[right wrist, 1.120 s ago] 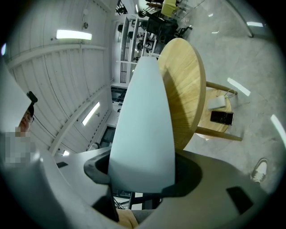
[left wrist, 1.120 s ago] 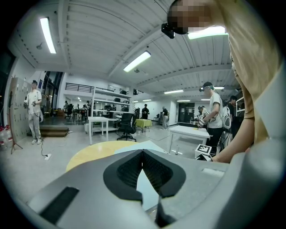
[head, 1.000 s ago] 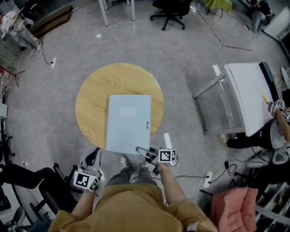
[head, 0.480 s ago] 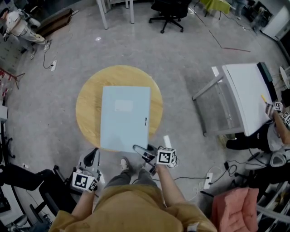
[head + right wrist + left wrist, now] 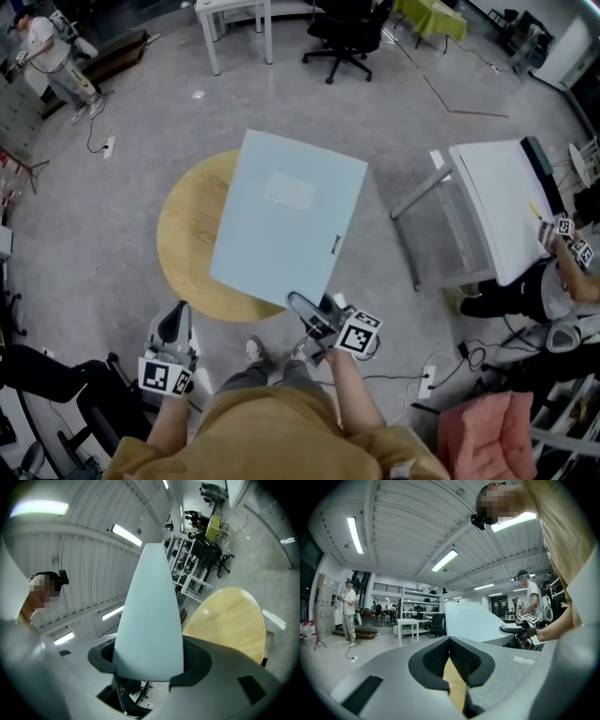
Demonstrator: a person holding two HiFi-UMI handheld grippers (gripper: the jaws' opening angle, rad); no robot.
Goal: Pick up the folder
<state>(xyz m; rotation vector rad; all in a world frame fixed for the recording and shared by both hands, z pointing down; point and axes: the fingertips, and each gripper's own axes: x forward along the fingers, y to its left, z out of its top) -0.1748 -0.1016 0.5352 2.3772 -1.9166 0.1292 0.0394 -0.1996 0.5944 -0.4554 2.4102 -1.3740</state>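
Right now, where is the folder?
In the head view, the folder is at centre, held above the round wooden table, its near edge clamped in the right gripper.

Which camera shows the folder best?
The head view: the whole folder, held near a corner in the right gripper. The right gripper view shows only a foreshortened cover; the left gripper view, a distant slanted part.

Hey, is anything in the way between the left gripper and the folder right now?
Nothing visible. The folder hangs tilted above the round table, clamped at its near corner by the right gripper. The left gripper, closed and empty, sits apart on the left with only open air between.
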